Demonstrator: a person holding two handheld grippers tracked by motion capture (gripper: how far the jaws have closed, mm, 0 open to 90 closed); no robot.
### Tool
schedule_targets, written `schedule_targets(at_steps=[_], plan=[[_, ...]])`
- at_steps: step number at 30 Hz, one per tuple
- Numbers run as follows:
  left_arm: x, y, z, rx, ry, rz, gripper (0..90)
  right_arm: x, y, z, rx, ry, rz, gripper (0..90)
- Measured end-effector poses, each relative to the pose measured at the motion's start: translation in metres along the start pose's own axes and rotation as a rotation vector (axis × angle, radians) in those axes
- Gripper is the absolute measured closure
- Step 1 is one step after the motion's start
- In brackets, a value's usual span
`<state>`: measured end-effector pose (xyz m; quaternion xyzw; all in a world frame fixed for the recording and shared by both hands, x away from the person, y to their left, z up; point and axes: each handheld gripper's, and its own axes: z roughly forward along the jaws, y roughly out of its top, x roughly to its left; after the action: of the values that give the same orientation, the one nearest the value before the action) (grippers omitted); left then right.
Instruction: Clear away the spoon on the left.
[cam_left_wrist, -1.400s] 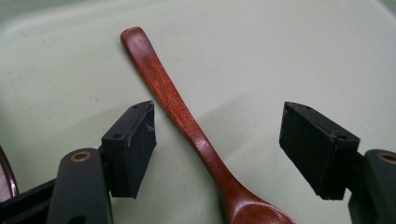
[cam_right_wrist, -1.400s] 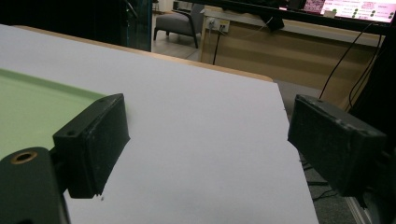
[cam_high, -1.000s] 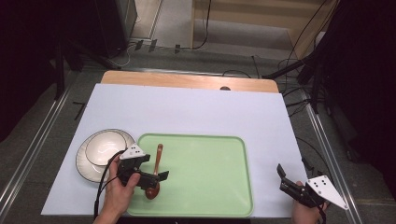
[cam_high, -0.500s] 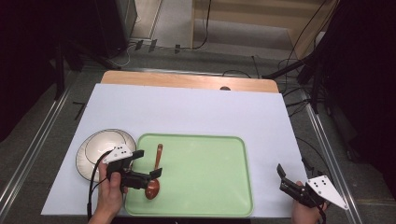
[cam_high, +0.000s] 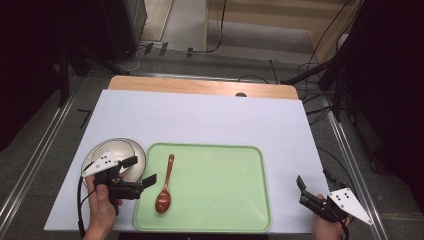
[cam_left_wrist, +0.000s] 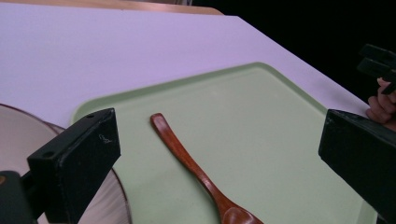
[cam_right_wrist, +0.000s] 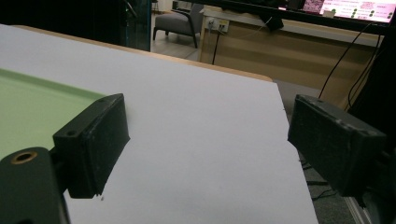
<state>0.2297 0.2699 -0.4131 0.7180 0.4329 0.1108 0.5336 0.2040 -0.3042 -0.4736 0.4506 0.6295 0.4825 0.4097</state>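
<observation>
High view: spoon (cam_high: 165, 184) lies loose on tray (cam_high: 220, 200), left side.
Left gripper (cam_high: 139, 172) beside it over plate (cam_high: 112, 151), fingers spread, empty; right gripper (cam_high: 301, 191) at counter (cam_high: 210, 120) edge, fingers spread.

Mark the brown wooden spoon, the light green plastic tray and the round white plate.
brown wooden spoon (cam_high: 167, 179), high view, middle of its handle
light green plastic tray (cam_high: 220, 185), high view, bare floor right of the spoon
round white plate (cam_high: 127, 150), high view, far part of its inner face
</observation>
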Motion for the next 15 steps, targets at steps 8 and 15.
schedule_targets(at_steps=[8, 15], plan=[[0.011, -0.003, -0.018, -0.026, 0.042, -0.014, 0.0, 0.0, 0.0, 0.0, 0.005, 0.0, -0.003, 13.2], [0.02, -0.002, -0.033, -0.072, 0.072, -0.031, 0.0, 0.001, 0.0, 0.001, 0.005, -0.004, -0.003, 13.2]])
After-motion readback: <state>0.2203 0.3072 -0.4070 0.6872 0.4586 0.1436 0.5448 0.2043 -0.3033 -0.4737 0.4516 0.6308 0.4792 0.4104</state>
